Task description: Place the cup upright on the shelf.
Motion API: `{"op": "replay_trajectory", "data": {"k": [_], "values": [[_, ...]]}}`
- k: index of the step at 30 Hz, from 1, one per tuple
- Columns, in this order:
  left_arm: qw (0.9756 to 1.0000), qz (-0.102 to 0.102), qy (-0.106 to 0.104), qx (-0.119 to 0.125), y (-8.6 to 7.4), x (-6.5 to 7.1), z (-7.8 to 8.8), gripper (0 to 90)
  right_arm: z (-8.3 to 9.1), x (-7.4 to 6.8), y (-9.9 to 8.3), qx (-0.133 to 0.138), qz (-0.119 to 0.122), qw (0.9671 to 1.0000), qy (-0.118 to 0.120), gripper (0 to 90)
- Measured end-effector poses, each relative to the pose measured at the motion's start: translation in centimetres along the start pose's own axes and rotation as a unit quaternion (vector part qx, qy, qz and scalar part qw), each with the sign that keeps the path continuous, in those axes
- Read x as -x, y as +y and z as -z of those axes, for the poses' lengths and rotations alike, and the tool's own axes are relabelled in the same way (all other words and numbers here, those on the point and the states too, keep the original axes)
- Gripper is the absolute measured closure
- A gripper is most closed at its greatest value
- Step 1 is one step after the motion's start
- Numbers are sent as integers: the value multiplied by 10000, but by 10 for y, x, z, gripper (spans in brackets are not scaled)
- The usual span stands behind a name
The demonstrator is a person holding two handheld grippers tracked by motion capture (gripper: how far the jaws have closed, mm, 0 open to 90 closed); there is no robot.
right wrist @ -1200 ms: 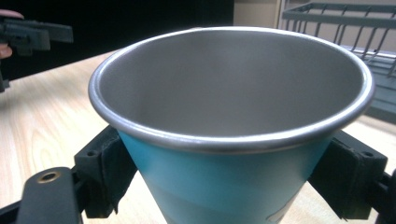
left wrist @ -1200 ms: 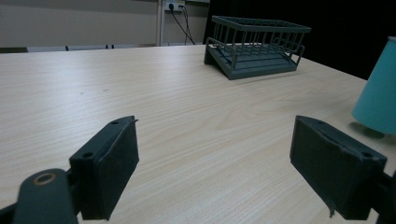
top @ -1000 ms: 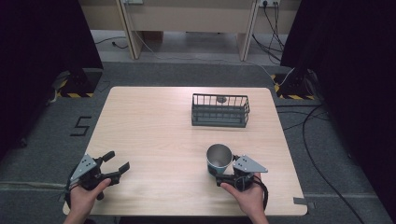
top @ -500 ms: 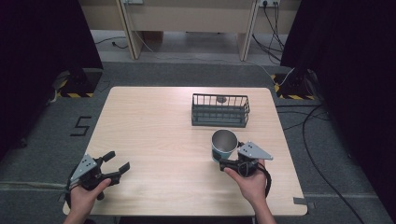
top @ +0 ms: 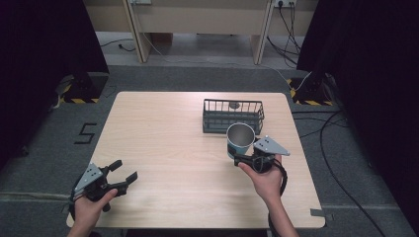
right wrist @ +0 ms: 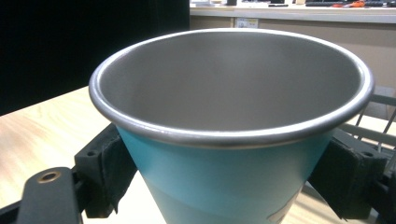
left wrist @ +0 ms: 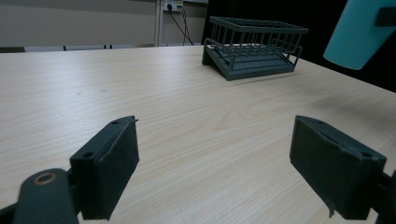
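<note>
1. The table [top: 168, 148] carries the whole job, and its picture has changed: a second ago the cup stood low near the front right, and now it sits farther up the board, close to the wire basket.
2. The wire basket [top: 233, 116] rests at the far right of the table, just where it was, with a small dark item [top: 234, 104] lying at its back edge; I cannot tell what that item is.
3. The cup [top: 240, 140], teal outside and steel inside, is held upright just in front of the basket's near wall. In the left gripper view it hangs clear above the tabletop [left wrist: 359, 35], so it is lifted, not resting.
4. The right gripper [top: 245, 159] has carried it there, its jaws clamped on the cup's two sides below the rim [right wrist: 224, 186].
5. The left gripper [top: 124, 174] stays parked at the front left corner, jaws spread wide with nothing between them.
6. My judgement: the cup is heading for the basket, and it needs more height to clear the near wall.
</note>
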State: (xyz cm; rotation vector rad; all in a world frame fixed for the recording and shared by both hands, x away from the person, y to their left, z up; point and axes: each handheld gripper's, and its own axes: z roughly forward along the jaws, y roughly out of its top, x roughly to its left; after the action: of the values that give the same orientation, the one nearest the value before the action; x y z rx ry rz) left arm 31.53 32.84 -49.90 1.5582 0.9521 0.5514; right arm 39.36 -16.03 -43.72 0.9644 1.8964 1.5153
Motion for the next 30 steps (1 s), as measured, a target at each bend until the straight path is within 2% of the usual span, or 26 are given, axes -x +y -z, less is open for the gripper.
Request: {"op": "replay_trajectory", "data": {"k": [10,21,30], "values": [[10000,4,-20,-4,0,0,0,151,-14,10,15,-53,-6,9998,-169,172],[10000,20,-31,7,0,0,0,151,-40,27,31,-76,-53,9994,-329,172],[10000,34,-34,17,0,0,0,152,-55,33,39,-140,-54,9990,-422,172]]}}
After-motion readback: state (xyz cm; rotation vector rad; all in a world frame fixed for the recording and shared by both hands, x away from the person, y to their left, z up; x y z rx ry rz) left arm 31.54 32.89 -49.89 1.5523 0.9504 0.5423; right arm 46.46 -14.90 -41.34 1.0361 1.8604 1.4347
